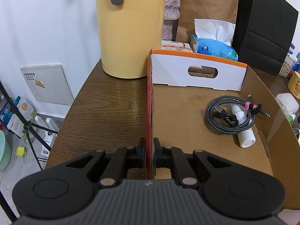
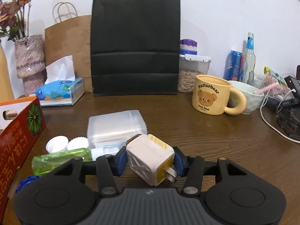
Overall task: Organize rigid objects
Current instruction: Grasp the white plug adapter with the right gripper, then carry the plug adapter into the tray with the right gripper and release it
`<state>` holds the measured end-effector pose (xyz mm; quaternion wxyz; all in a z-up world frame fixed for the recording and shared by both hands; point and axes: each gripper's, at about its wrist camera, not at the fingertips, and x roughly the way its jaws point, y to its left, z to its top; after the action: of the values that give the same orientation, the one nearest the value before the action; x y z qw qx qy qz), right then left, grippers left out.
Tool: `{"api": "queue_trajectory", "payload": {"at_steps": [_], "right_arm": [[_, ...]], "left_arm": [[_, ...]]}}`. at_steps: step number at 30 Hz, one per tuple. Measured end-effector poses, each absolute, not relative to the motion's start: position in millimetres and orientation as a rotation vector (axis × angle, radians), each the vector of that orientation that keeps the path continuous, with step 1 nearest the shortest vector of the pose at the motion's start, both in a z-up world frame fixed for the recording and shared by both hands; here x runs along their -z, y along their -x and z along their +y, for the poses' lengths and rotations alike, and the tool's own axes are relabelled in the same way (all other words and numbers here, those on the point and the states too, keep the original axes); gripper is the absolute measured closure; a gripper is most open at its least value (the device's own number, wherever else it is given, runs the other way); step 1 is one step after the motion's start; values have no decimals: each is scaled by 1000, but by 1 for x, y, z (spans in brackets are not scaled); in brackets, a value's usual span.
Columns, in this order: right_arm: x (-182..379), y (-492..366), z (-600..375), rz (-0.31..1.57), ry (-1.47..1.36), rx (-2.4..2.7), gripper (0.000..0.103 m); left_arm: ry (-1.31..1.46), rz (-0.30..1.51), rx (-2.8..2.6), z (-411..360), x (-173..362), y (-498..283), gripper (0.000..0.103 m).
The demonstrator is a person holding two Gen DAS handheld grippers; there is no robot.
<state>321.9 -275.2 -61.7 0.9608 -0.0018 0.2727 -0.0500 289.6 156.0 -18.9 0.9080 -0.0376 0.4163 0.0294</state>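
Observation:
My left gripper (image 1: 149, 151) is shut on the red left wall of an open cardboard box (image 1: 149, 101), one finger outside and one inside. On the box floor lie a coiled braided cable (image 1: 229, 117) and a small white bottle (image 1: 245, 136) beneath it. My right gripper (image 2: 150, 159) is shut on a white and yellow plug charger (image 2: 151, 156), prongs pointing toward the camera, just above the wooden table (image 2: 196, 131). Left of it lie a frosted plastic case (image 2: 116, 126), a green bottle (image 2: 61, 159) and two white caps (image 2: 57, 144). The box's red corner (image 2: 22, 131) shows at far left.
A yellow thermos jug (image 1: 129, 30) stands behind the box by the wall. A tissue pack (image 2: 60, 92), brown bag (image 2: 69, 45), black bag (image 2: 135, 45), vase (image 2: 30, 61), bear mug (image 2: 211, 97), bowl (image 2: 249, 97), seed jar (image 2: 193, 71), bottles and cables line the back and right.

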Motion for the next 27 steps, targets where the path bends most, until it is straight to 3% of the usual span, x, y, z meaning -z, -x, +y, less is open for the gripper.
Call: {"api": "queue_trajectory", "payload": {"at_steps": [27], "right_arm": [[17,-283,-219,379,79,-65,54]], "left_arm": [[77,859,-60,156,19,-289,94]]}}
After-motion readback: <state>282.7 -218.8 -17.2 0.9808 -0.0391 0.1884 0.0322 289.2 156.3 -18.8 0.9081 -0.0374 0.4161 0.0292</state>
